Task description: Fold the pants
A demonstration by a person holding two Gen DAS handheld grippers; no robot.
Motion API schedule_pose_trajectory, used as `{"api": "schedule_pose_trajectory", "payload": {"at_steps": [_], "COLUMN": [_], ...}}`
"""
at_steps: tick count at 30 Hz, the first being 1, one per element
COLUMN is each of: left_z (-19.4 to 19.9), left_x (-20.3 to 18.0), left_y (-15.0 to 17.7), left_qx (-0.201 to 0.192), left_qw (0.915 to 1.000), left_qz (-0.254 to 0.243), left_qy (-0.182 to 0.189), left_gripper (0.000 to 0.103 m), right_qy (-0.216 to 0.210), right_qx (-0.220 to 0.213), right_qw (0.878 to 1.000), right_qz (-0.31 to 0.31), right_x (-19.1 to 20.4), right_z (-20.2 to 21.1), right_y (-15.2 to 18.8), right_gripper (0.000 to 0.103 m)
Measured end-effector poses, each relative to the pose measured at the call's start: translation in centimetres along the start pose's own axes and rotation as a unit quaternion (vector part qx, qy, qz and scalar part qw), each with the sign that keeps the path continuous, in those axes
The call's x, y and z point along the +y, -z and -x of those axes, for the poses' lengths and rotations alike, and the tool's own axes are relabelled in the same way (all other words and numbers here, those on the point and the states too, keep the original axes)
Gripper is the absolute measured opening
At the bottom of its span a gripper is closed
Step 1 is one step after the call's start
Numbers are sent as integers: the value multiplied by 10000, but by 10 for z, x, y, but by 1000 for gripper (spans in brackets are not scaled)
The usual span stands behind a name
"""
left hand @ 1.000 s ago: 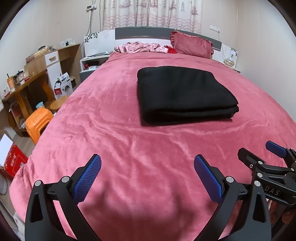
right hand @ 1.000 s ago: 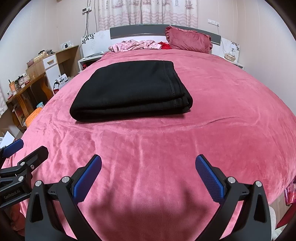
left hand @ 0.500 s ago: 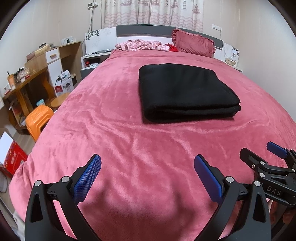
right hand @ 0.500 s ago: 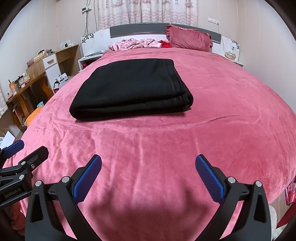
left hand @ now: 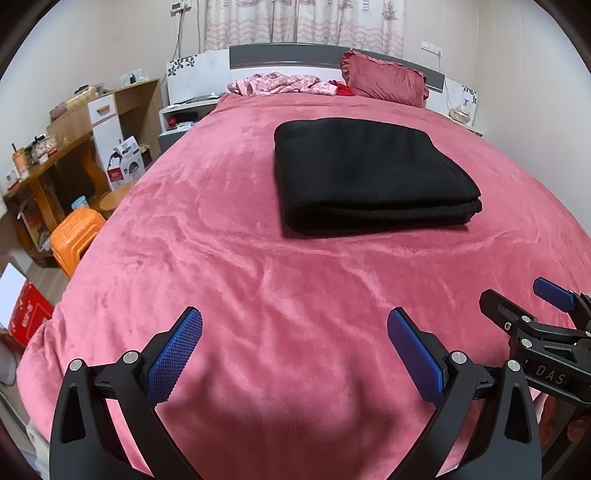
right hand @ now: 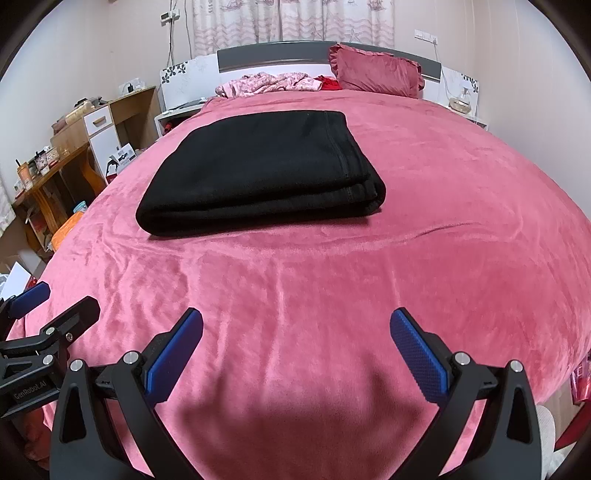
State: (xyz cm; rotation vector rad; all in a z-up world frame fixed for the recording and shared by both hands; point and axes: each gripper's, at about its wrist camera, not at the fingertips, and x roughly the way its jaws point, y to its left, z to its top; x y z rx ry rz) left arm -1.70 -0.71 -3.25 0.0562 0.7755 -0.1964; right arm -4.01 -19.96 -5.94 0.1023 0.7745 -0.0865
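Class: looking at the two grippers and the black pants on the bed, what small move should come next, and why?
Probably none beyond drawing back: the pants lie in a neat folded stack on the bed, and the left gripper and right gripper are open, empty and clear of them.

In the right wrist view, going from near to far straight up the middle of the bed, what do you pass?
right gripper, open above the bed → bare pink bedspread → folded black pants → more bedspread → pink floral clothes heaped at the head → grey headboard → curtain.
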Motion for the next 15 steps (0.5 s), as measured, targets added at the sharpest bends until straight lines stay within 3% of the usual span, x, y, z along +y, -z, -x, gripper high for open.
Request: {"api": "schedule_pose_trajectory", "payload": {"at_steps": [9, 15], "left_z": [-5, -17], "left_x": [-1, -1], "left_y": [2, 6], "left_qx": [124, 461], "left_qw": [9999, 9989], "left_qz": [1, 26], "left_qy": [-13, 38], "left_gripper": [99, 99], "right_qy": [-6, -6], "right_qx": [80, 137], "right_qw": [9999, 9999], "right_qz": [-68, -95], "right_x": [-3, -5], "right_z": [-3, -6], "right_y": [2, 4], "right_gripper": [101, 101]}}
